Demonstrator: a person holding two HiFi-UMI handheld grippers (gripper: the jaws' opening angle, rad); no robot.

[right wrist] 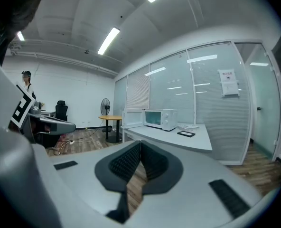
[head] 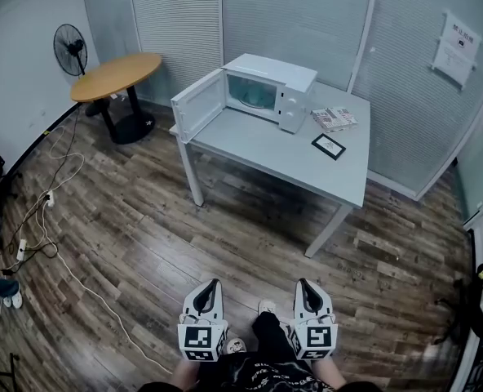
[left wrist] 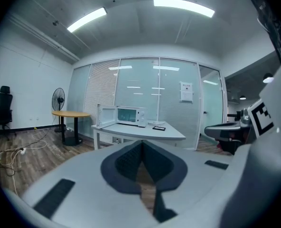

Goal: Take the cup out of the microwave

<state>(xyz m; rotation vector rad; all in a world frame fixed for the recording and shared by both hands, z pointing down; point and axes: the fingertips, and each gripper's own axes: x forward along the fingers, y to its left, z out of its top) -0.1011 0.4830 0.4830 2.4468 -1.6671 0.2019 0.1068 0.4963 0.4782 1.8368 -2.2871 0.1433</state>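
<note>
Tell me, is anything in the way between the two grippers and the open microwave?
Nothing visible. Only wood floor lies between the left gripper, the right gripper and the table. The microwave has its door standing open. The cup inside is too small to make out.

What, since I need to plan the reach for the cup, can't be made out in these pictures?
- The cup: in the head view the open microwave is too far and small; its cavity shows no cup.
- Both gripper views: the microwave is tinier still, its inside unreadable.
- Wall notice: print too small in every view.
- Flat black item on the table: too small to identify.
</note>
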